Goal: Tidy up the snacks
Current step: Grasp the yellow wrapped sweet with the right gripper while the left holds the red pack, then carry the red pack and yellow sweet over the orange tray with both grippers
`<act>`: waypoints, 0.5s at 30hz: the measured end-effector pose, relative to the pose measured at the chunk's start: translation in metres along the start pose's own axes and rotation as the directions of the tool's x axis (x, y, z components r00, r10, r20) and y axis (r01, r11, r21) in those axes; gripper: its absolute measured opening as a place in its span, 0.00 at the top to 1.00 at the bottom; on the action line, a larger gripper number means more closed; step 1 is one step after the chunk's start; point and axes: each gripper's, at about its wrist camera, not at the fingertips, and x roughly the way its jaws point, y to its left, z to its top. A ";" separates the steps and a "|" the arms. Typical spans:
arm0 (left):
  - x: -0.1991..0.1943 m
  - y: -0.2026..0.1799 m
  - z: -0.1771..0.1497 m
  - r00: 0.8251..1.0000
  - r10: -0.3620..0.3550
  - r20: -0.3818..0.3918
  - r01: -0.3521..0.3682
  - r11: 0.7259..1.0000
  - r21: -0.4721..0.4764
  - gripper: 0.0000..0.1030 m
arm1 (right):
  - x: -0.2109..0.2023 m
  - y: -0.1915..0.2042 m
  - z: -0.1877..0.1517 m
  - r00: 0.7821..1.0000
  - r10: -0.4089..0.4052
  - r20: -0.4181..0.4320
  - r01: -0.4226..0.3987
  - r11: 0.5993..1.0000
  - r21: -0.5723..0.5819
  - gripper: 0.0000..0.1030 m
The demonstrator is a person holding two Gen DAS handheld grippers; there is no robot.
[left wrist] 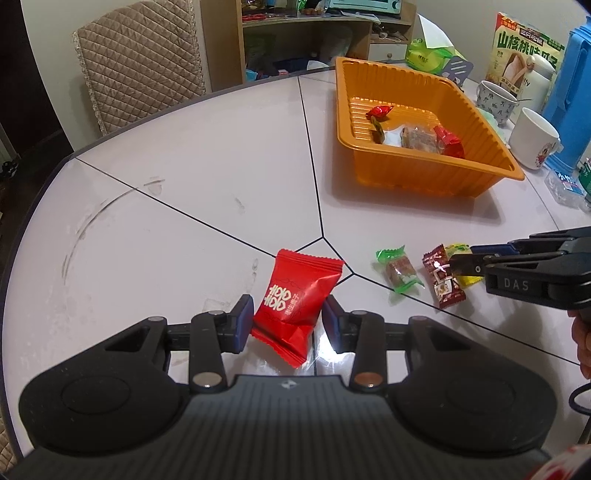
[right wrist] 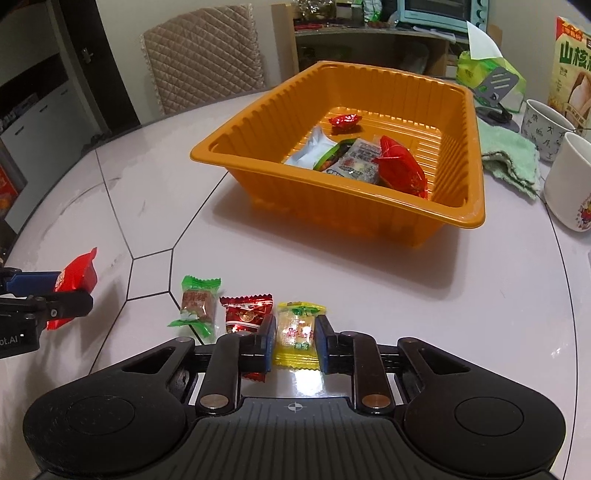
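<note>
Pale tiled bench, orange tray beyond; left claw clamped on red packet, right claw clamped on yellow candy; light, crinkly, slippery wrappers; best pinched mid-body, gently.

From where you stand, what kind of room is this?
Probably a home dining area: a round white table with mugs, a quilted chair, and a small oven on shelves behind.
</note>
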 end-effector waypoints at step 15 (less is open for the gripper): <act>-0.010 0.001 0.020 0.999 -0.013 0.045 0.012 1.000 0.014 0.64 | -0.033 -0.014 0.016 0.996 0.074 0.051 -0.076 0.996 0.037 0.78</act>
